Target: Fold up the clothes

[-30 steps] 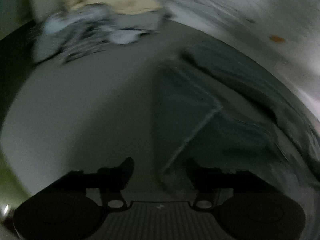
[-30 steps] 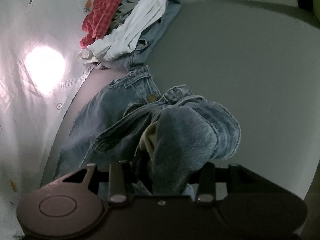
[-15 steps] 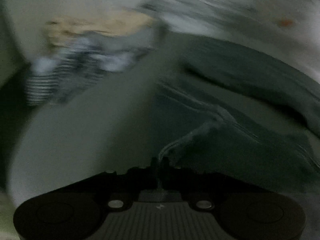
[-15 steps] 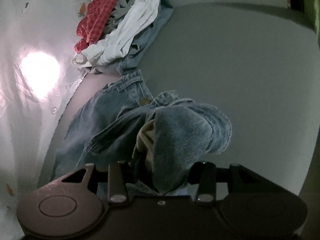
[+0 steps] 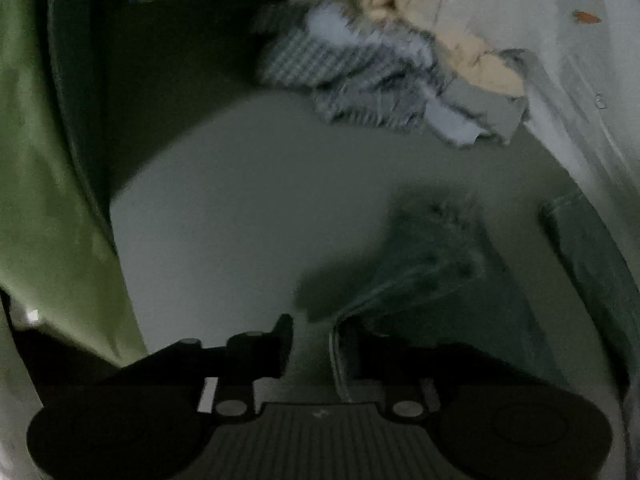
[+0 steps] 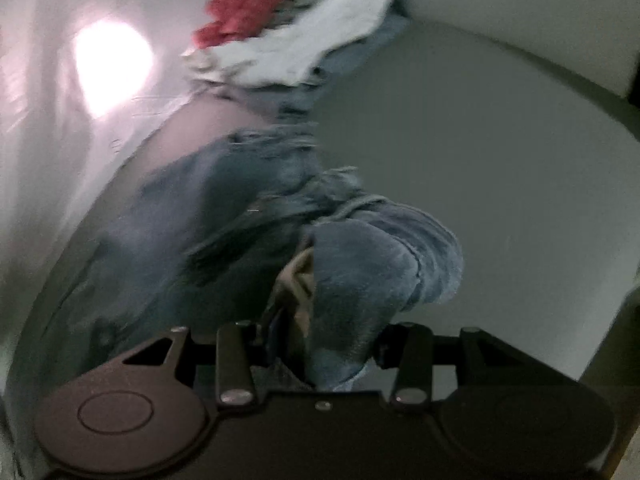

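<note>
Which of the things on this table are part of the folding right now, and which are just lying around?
In use:
jeans
right gripper, shut on a bunch of the denim
left gripper, jaws opening beside the denim edge

Lying about:
red, white and blue clothes pile
striped and cream clothes pile

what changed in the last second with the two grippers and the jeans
The left gripper closed on the jeans' edge half a second ago; now its fingers are opening, with a thin fold of denim lying against one finger. Its view swung toward the striped clothes pile. The right gripper stayed clamped on the bunched denim, lifting it slightly. The red and white pile stayed put.
</note>
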